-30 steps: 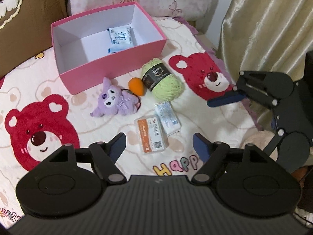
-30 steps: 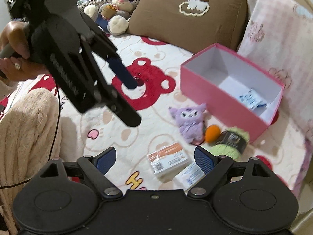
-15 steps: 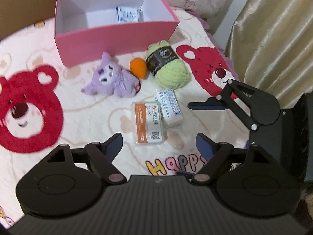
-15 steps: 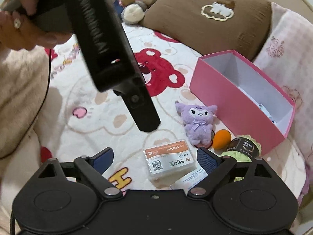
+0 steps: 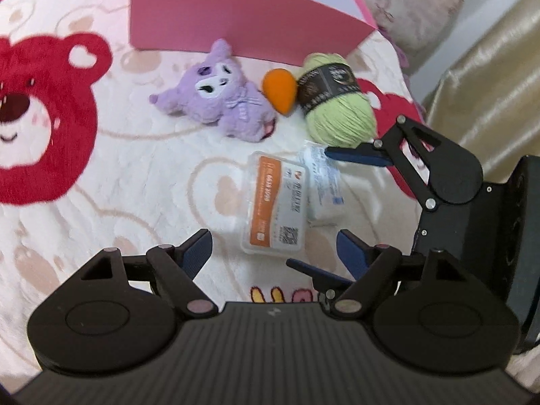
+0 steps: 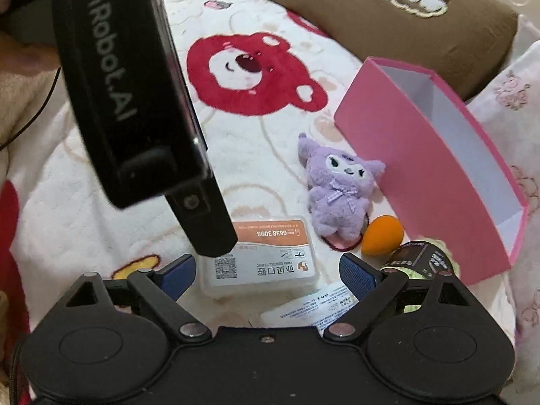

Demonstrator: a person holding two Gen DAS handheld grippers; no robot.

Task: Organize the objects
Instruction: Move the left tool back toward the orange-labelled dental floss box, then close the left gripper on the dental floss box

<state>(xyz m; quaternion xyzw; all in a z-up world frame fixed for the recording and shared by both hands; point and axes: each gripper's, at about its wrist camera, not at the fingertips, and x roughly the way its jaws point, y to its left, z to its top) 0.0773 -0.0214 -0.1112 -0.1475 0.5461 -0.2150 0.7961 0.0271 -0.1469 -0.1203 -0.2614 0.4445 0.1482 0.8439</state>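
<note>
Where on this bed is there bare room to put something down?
Open blanket lies left of the purple plush toy, between it and the big red bear print. It is crowded rightward: orange sponge, green yarn ball, clear plastic case.

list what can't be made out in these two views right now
- Inside of the pink box: left wrist view, its front wall and the top edge hide the contents; right wrist view shows only bare white walls.
- Green yarn ball: right wrist view, mostly behind the right claw.
- White packet: left wrist view, print blurred; right wrist view, cut off by the claw body.
</note>
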